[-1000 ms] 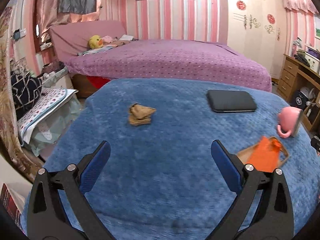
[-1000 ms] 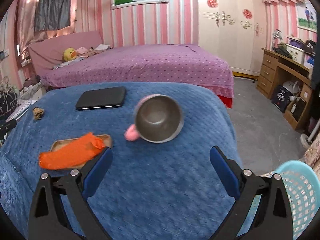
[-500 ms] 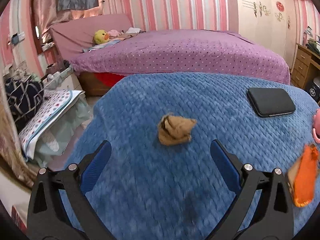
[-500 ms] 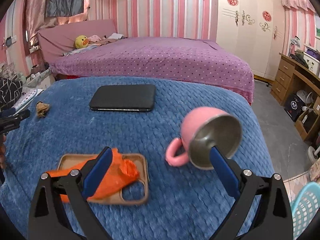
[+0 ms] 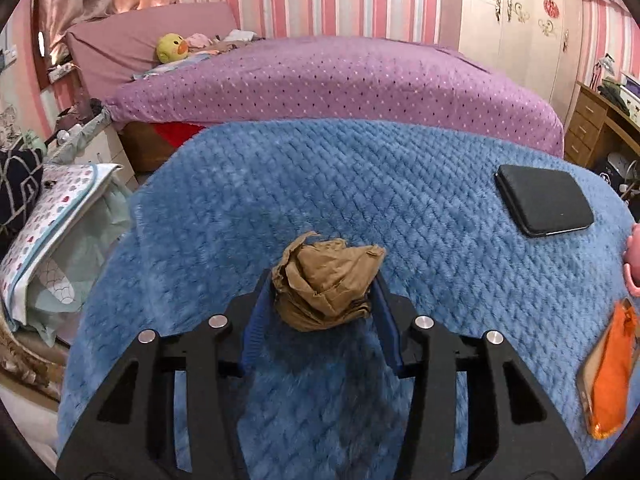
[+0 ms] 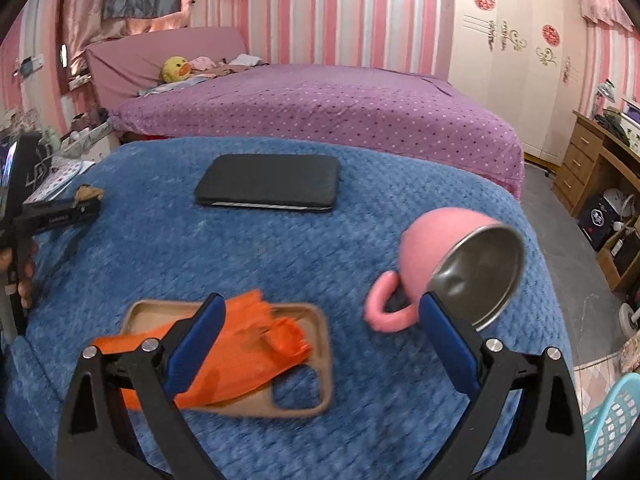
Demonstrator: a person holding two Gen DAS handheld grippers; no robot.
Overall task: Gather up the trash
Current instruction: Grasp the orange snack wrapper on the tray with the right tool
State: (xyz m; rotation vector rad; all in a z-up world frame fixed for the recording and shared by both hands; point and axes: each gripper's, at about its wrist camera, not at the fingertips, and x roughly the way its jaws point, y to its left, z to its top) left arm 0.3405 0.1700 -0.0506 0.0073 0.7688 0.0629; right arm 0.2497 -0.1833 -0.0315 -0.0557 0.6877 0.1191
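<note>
Between the blue pads of your left claw point(image 5: 324, 292) sits the crumpled brown paper wad point(image 5: 326, 282), resting on the blue blanket point(image 5: 400, 200) that covers the counter, toward its left side. The jaws have just been closing, and both pads now press against the wad's flanks: a grip on it. From the right wrist view the same wad point(image 6: 89, 192) shows at the tip of that claw point(image 6: 82, 206), at the counter's far left edge.

Your right claw point(image 6: 320, 330) stands wide open with nothing between its pads. It hovers over an orange plastic bag point(image 6: 240, 356) that lies crumpled across a tan phone case point(image 6: 316, 360). Just right of the case, a pink mug point(image 6: 444, 256) with a steel interior lies tipped on its side. A black tablet case point(image 6: 268, 184) lies flat farther back. A light blue basket point(image 6: 612, 424) shows at the lower right, off the counter. A purple bed point(image 6: 320, 108) stands behind.
</note>
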